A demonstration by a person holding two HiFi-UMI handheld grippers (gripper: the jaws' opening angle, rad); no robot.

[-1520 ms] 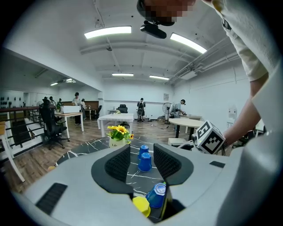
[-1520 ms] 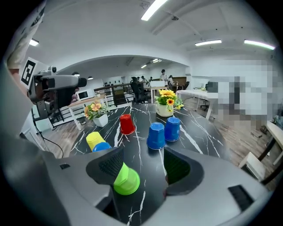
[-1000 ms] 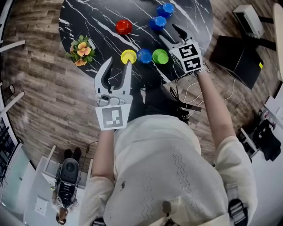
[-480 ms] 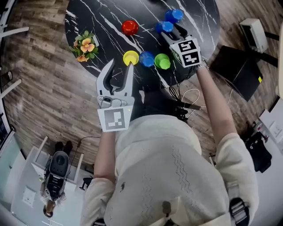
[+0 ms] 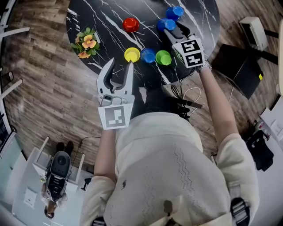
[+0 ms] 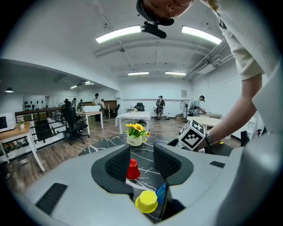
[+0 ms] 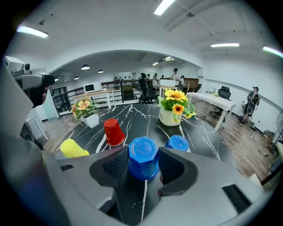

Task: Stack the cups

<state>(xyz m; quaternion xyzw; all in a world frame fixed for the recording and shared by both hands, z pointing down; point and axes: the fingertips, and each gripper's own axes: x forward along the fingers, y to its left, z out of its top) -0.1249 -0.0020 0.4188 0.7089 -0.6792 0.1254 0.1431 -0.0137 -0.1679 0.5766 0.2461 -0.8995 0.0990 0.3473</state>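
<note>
**A:** How far along is the stacking?

**B:** Right at the first pick, I'd say. Every cup stands upside down and on its own on the black marble table, so nothing is stacked yet. In the upper right of the head view the right gripper has its jaws around a blue cup. The jaws have just been closing, and in the right gripper view the pads look pressed against its sides.

**A:** And the other one?

**B:** The left gripper hangs near the centre of the frame with its jaws partway apart and nothing between them. The yellow cup sits just past its tips.

**A:** So what comes next?

**B:** Probably a straight lift, then setting it squarely over another cup. The second blue cup just beyond it looks the likeliest.

**A:** How many cups are there?

**B:** Six.
- Three are blue, counting the third blue cup in the middle row.
- One is the red cup.
- One is the yellow.
- One is the green cup.

There are also two flower pots. One flower pot is at the upper left, and a sunflower pot shows only in the right gripper view.
</note>
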